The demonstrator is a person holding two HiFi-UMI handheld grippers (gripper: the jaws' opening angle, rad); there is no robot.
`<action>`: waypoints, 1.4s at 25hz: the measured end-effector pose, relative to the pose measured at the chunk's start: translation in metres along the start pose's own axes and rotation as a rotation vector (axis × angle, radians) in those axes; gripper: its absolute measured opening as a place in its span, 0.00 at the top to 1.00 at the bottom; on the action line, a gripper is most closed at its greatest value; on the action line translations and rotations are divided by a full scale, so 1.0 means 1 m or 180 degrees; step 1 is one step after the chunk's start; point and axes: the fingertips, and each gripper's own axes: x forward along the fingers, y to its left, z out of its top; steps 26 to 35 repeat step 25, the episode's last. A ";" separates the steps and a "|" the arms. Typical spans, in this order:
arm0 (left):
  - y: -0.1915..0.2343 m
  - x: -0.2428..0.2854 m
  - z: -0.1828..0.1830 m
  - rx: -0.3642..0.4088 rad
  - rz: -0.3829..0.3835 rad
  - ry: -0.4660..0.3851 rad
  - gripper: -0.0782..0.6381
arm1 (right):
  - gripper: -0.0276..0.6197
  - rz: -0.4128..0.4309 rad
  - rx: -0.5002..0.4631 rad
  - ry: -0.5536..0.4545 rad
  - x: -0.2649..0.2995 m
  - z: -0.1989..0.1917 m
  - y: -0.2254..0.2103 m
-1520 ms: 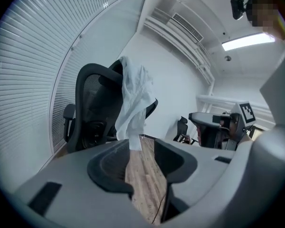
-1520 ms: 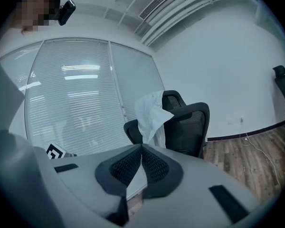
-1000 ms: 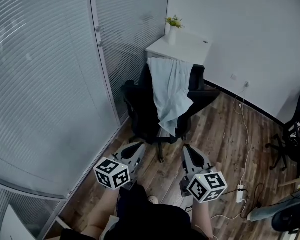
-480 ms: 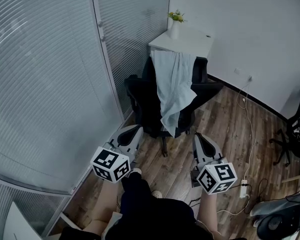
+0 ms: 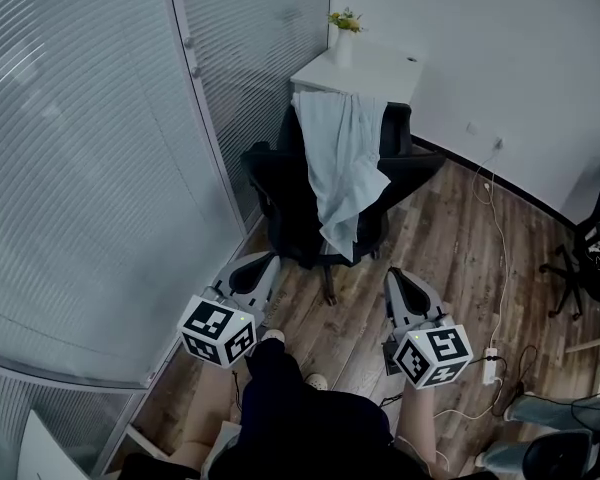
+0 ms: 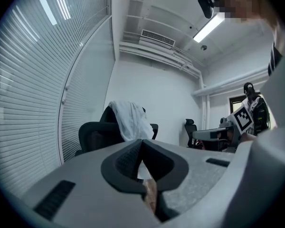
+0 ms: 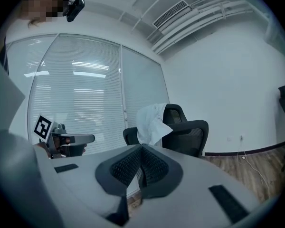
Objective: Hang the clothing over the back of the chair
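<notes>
A pale blue garment (image 5: 342, 163) is seen draped over the backrest of a black office chair (image 5: 280, 208), its lower end trailing down across the seat. Over the last second its lie has not altered. Only small shifts are noted: the left gripper (image 5: 257, 265) appears to have been raised and rolled a little, and the right gripper (image 5: 401, 280) has barely been moved. Both are held low by the person's legs, well apart from the chair and pointed towards it. In each gripper view the jaws are pressed together with nothing caught between them. The hanging is therefore judged finished. How securely the cloth is seated on the backrest cannot be told from this distance; more of it seems to hang on the seat side.
</notes>
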 end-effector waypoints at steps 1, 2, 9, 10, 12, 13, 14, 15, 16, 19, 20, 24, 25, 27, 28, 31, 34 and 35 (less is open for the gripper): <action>0.000 0.001 -0.001 0.0005 -0.0006 0.0013 0.88 | 0.91 -0.0008 0.0006 0.0008 0.000 -0.001 -0.001; -0.001 0.002 -0.002 0.0010 -0.0011 0.0026 0.88 | 0.91 -0.0017 0.0011 0.0017 0.001 -0.002 -0.003; -0.003 0.008 -0.008 -0.0001 -0.0040 0.0087 0.88 | 0.91 -0.0015 0.0031 0.0005 0.002 0.000 -0.006; -0.003 0.009 -0.008 -0.0003 -0.0042 0.0086 0.88 | 0.91 -0.0010 0.0028 -0.0002 0.002 0.000 -0.007; -0.003 0.012 -0.010 -0.0010 -0.0049 0.0087 0.88 | 0.91 -0.0016 0.0026 -0.0001 0.002 -0.001 -0.009; -0.004 0.014 -0.012 -0.0011 -0.0055 0.0092 0.88 | 0.91 -0.0022 0.0030 0.0005 0.003 -0.002 -0.010; -0.004 0.015 -0.013 -0.0011 -0.0062 0.0100 0.88 | 0.91 -0.0026 0.0035 0.0012 0.004 -0.004 -0.011; -0.004 0.016 -0.014 -0.0012 -0.0067 0.0109 0.88 | 0.91 -0.0029 0.0040 0.0017 0.004 -0.005 -0.012; -0.004 0.016 -0.015 -0.0014 -0.0070 0.0117 0.88 | 0.91 -0.0029 0.0043 0.0020 0.004 -0.005 -0.012; -0.004 0.018 -0.016 -0.0019 -0.0065 0.0135 0.88 | 0.91 -0.0031 0.0052 0.0021 0.004 -0.006 -0.013; -0.004 0.019 -0.017 -0.0015 -0.0063 0.0140 0.88 | 0.91 -0.0034 0.0054 0.0022 0.005 -0.006 -0.013; -0.003 0.021 -0.020 0.0010 -0.0063 0.0161 0.88 | 0.91 -0.0042 0.0056 0.0026 0.007 -0.007 -0.014; -0.003 0.022 -0.020 0.0014 -0.0064 0.0166 0.88 | 0.91 -0.0043 0.0056 0.0025 0.008 -0.007 -0.015; -0.003 0.022 -0.020 0.0014 -0.0064 0.0166 0.88 | 0.91 -0.0043 0.0056 0.0025 0.008 -0.007 -0.015; -0.003 0.022 -0.020 0.0014 -0.0064 0.0166 0.88 | 0.91 -0.0043 0.0056 0.0025 0.008 -0.007 -0.015; -0.003 0.022 -0.020 0.0014 -0.0064 0.0166 0.88 | 0.91 -0.0043 0.0056 0.0025 0.008 -0.007 -0.015; -0.003 0.022 -0.020 0.0014 -0.0064 0.0166 0.88 | 0.91 -0.0043 0.0056 0.0025 0.008 -0.007 -0.015; -0.003 0.022 -0.020 0.0014 -0.0064 0.0166 0.88 | 0.91 -0.0043 0.0056 0.0025 0.008 -0.007 -0.015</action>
